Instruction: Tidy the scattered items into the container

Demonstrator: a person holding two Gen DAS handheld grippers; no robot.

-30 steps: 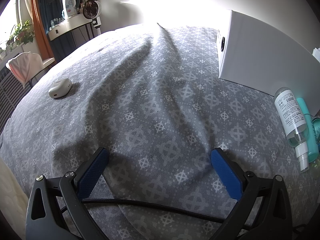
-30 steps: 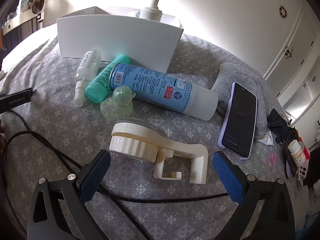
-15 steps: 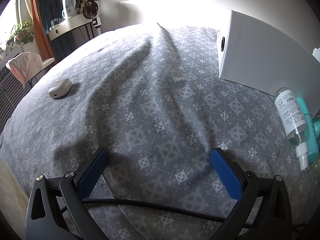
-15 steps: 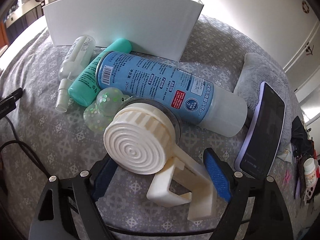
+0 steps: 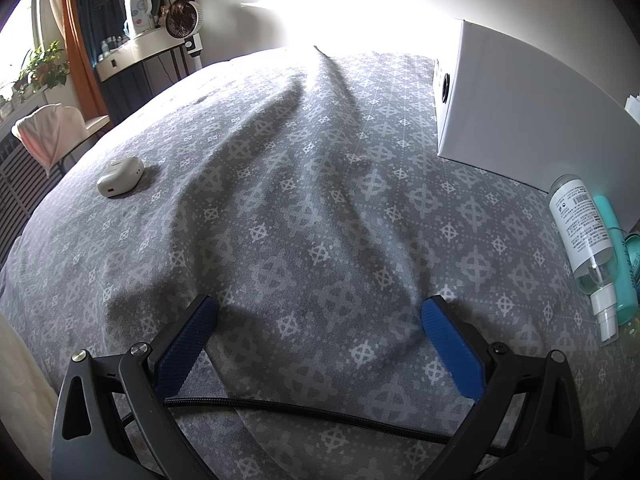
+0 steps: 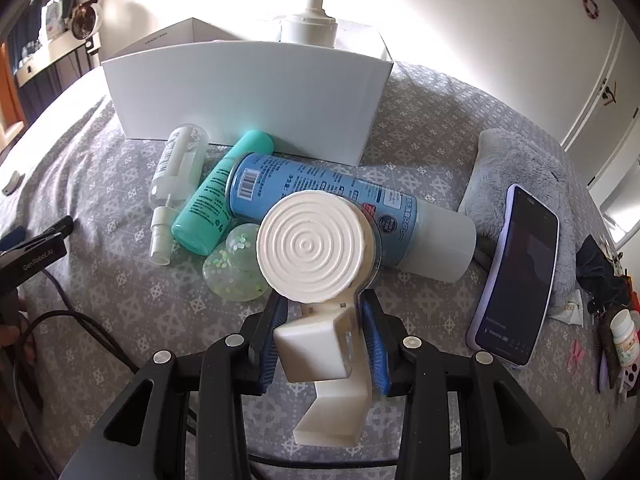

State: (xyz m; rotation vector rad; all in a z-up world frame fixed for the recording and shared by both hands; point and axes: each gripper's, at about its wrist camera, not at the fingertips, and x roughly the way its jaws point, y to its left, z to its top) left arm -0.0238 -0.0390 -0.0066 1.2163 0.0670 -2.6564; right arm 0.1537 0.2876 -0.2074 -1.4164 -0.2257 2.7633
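My right gripper (image 6: pixel 324 312) is shut on a cream suction-cup hook (image 6: pixel 316 248), gripping its bracket, with the ribbed round disc facing the camera, lifted off the bed. Behind it lie a blue spray can (image 6: pixel 344 204), a teal tube (image 6: pixel 220 196), a clear spray bottle (image 6: pixel 176 172) and a glittery clear toy (image 6: pixel 232 268). The white box (image 6: pixel 248 100) stands beyond them with a white pump bottle (image 6: pixel 310 24) inside. My left gripper (image 5: pixel 318 316) is open and empty over the grey bedspread; the box (image 5: pixel 520 120), the spray bottle (image 5: pixel 584 236) and the teal tube (image 5: pixel 620 260) are at its right.
A white earbud case (image 5: pixel 120 176) lies far left on the bed. A phone (image 6: pixel 516 276) leans on a grey plush cushion (image 6: pixel 520 168) at right. Small clutter (image 6: pixel 616 320) sits at the bed's right edge. Black cables (image 5: pixel 320 412) run under both grippers. The left gripper's tip (image 6: pixel 32 252) shows at left.
My right gripper has closed on the hook's bracket and lifted it off the bed, the disc tipping up toward the camera. The left gripper has not moved.
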